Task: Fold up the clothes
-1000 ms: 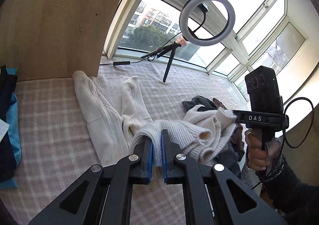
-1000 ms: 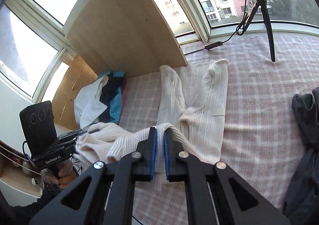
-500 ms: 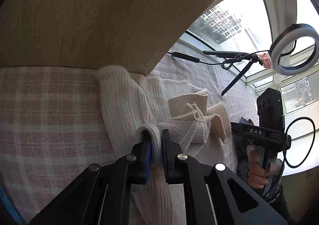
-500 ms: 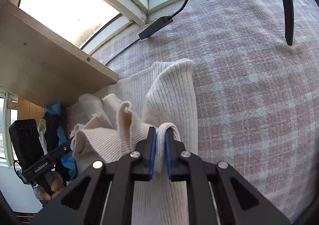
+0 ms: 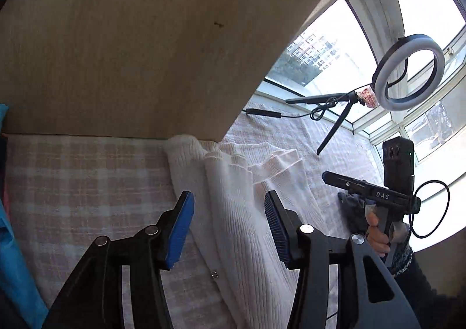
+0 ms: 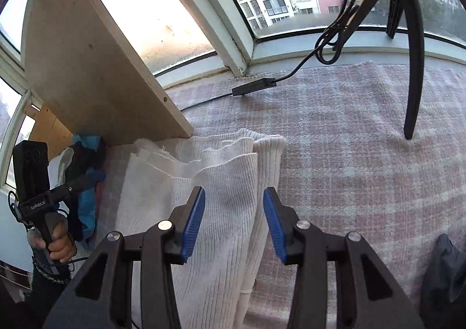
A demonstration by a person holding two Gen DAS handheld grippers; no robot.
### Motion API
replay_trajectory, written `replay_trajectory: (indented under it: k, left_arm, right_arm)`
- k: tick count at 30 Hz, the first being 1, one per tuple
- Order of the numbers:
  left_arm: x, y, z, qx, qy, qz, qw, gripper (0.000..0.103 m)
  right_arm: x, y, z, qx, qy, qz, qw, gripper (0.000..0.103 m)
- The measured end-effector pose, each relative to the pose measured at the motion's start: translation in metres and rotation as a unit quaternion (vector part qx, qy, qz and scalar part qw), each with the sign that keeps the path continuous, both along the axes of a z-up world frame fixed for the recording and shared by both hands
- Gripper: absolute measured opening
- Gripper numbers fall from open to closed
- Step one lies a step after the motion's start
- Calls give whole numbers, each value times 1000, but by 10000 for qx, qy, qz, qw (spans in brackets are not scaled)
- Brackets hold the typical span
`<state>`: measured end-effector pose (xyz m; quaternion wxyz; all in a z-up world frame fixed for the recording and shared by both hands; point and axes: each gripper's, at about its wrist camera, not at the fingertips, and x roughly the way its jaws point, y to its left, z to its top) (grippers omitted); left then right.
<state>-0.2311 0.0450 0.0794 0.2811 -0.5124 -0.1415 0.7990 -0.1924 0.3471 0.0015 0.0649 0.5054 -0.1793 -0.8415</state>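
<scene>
A cream ribbed knit sweater lies folded lengthwise on the pink checked blanket, its far edge against the wooden board. My left gripper is open just above the sweater's left side, nothing between its blue pads. In the right wrist view the same sweater shows stacked layers with a folded edge on the right. My right gripper is open over that end, holding nothing. Each view shows the other gripper held in a hand: the right one and the left one.
A wooden board stands upright at the far left of the blanket. A ring light on a tripod stands near the window, with its cable along the sill. Blue and dark clothes lie left; a dark garment lies right.
Both grippers carried the sweater's near half forward onto its far half, then opened and let it go. The sweater now lies flat and doubled over.
</scene>
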Motion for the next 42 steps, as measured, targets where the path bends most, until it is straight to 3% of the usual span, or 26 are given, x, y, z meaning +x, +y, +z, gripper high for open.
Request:
replay_trajectory:
  k: [3, 4, 5, 6, 8, 12, 16, 18, 21, 23, 25, 26, 27, 29, 30, 34, 39, 42]
  left_arm:
    - [-1, 24, -14, -584, 139, -120, 9981, 47]
    - [-1, 31, -19, -790, 201, -137, 9966, 41]
    - [-2, 36, -23, -885, 229, -142, 9957, 18]
    - [-1, 39, -27, -827, 202, -151, 9963, 9]
    - [4, 37, -27, -681, 351, -189, 9969, 6]
    - [9, 30, -15, -611, 603, -47, 9963, 6]
    - [-3, 23, -13, -784, 707, 223, 9942, 6]
    - [-16, 25, -32, -867, 436, 268, 9949, 6]
    - [-20, 37, -53, -1366, 407, 188, 9896, 9]
    - [-20, 41, -53, -1456, 508, 196, 9878, 18]
    - [-27, 42, -53, -1477, 439, 221, 9878, 21]
    - [-30, 42, -53, -1488, 404, 233, 9878, 22]
    - [-34, 43, -53, -1499, 369, 245, 9877, 25]
    - [-40, 43, -53, -1520, 300, 269, 9876, 51]
    - [-43, 44, -53, -1530, 265, 281, 9875, 54]
    - [-57, 46, -54, -1572, 126, 330, 9869, 55]
    - [-73, 48, -55, -1623, -48, 390, 9860, 57]
    - [-84, 45, -58, -1381, -146, 332, 9898, 59]
  right_arm:
    - [-14, -9, -16, 414, -127, 170, 9989, 41]
    - [-17, -11, -21, 468, -160, 230, 9985, 40]
    - [-17, -13, -25, 558, -178, 260, 9979, 26]
    - [-18, -15, -28, 683, -193, 263, 9971, 15]
    - [-14, -18, -26, 723, -65, 325, 9968, 8]
    - [-7, -17, -10, 685, 210, 330, 9969, 7]
    - [-13, -4, 6, 700, 414, 40, 9967, 7]
    - [-24, 1, -5, 855, 231, -75, 9960, 7]
    - [-38, -4, -33, 1227, -181, 37, 9923, 7]
    - [-38, -9, -40, 1484, -240, 109, 9886, 8]
    - [-34, -5, -33, 1354, -240, 48, 9905, 11]
    - [-32, -1, -28, 1235, -240, 5, 9921, 21]
    - [-31, 3, -23, 1100, -221, -31, 9937, 39]
    - [-29, 11, -15, 853, -139, -60, 9962, 58]
    - [-29, 13, -12, 806, -92, -30, 9967, 62]
    - [-39, 15, -17, 493, -209, 209, 9983, 64]
    - [-57, 17, -40, 660, -466, 367, 9961, 64]
    - [-63, 26, -50, 322, -493, 420, 9974, 65]
